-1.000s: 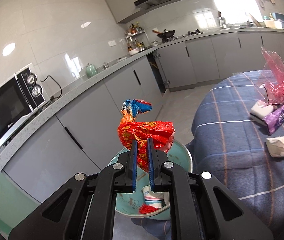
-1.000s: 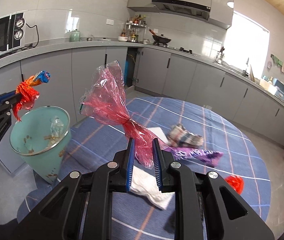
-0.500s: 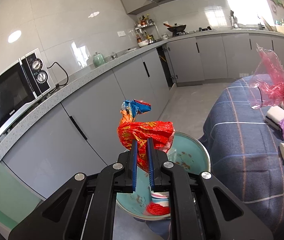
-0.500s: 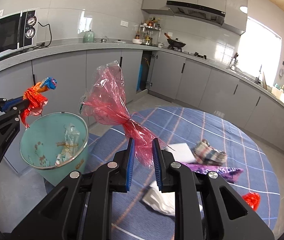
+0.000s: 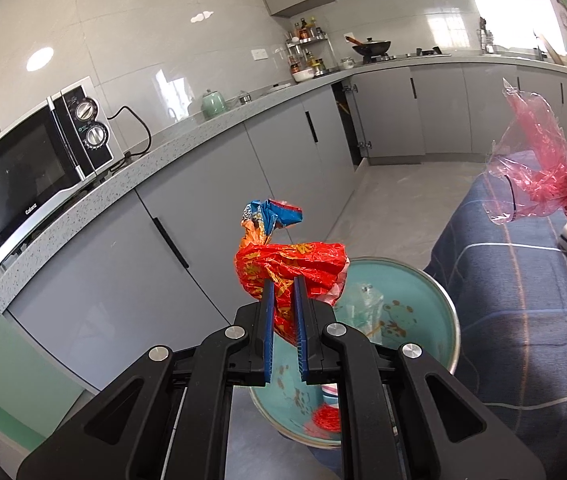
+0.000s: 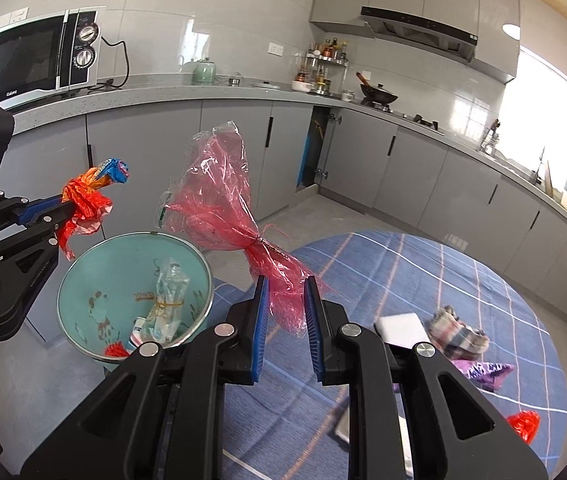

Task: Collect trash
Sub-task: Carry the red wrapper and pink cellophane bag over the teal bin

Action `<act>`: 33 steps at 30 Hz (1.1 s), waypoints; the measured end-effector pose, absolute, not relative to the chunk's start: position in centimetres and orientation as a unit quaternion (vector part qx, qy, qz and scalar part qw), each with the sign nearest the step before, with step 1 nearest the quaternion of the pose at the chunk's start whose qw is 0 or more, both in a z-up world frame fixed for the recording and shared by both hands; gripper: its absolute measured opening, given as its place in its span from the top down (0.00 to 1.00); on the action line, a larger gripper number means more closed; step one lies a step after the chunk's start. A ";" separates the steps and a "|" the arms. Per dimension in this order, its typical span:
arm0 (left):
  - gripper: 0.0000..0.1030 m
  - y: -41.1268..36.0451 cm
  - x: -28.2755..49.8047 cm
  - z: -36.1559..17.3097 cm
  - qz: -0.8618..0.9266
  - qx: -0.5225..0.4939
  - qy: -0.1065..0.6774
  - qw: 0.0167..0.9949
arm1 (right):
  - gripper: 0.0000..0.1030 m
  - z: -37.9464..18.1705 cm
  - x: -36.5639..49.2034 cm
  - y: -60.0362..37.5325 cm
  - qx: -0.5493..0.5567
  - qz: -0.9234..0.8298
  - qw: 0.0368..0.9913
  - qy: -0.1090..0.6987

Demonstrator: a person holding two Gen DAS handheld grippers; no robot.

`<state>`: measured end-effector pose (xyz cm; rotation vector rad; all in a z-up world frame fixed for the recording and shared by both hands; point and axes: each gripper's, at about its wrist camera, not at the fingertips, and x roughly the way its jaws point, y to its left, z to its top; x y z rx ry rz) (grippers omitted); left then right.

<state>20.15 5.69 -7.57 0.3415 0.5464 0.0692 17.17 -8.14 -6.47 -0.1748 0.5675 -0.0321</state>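
My left gripper is shut on a crumpled red and orange snack wrapper with a blue twisted end, held above the near rim of a teal trash bin. In the right wrist view that wrapper hangs just left of the bin, which holds several bits of trash. My right gripper is shut on a red see-through plastic bag at its twisted lower end, beside the bin's right rim. The bag also shows at the right of the left wrist view.
A round table under a blue checked cloth carries a white pad, a plaid rag, a purple wrapper and a red scrap. Grey cabinets and a counter with a microwave stand behind the bin.
Both grippers have swung left toward the bin with their trash still held. The bin now sits more to the right in the left wrist view and nearer in the right wrist view.
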 end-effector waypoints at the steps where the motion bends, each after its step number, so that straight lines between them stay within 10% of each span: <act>1: 0.90 5.9 20.3 -7.6 0.035 0.168 0.269 0.948 | 0.81 -6.5 17.4 -8.0 -0.086 -0.013 0.956 0.280; 33: 0.89 8.4 22.2 -9.3 0.054 0.161 0.291 0.941 | 0.81 -8.0 20.9 -4.1 -0.099 0.035 0.950 0.293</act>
